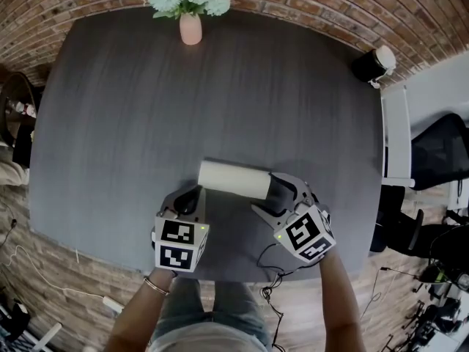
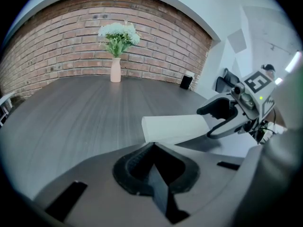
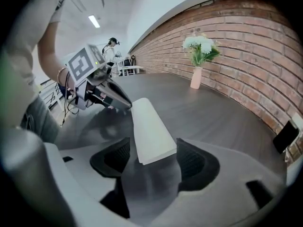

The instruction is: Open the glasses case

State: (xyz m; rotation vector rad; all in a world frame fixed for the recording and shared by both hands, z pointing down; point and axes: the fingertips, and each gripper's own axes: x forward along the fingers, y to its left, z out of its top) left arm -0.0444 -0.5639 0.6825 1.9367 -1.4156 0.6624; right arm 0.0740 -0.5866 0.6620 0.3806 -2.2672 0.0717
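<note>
The white glasses case (image 1: pixel 234 179) lies closed on the dark grey table (image 1: pixel 146 123), near its front edge. My right gripper (image 1: pixel 272 196) is open around the case's right end. In the right gripper view the case (image 3: pixel 151 129) runs away from me between the two black pads (image 3: pixel 191 162), with a thin gap on each side. My left gripper (image 1: pixel 192 196) is at the case's left end with its jaws shut. In the left gripper view its tip (image 2: pixel 152 145) meets the near edge of the case (image 2: pixel 175 128); whether it pinches anything is unclear.
A pink vase with white flowers (image 1: pixel 190 28) stands at the table's far edge. A small black and white device (image 1: pixel 374 63) sits at the far right corner. A white panel (image 1: pixel 396 130) and black chairs (image 1: pixel 440 152) border the right side. Cables (image 1: pixel 275 270) hang at the front edge.
</note>
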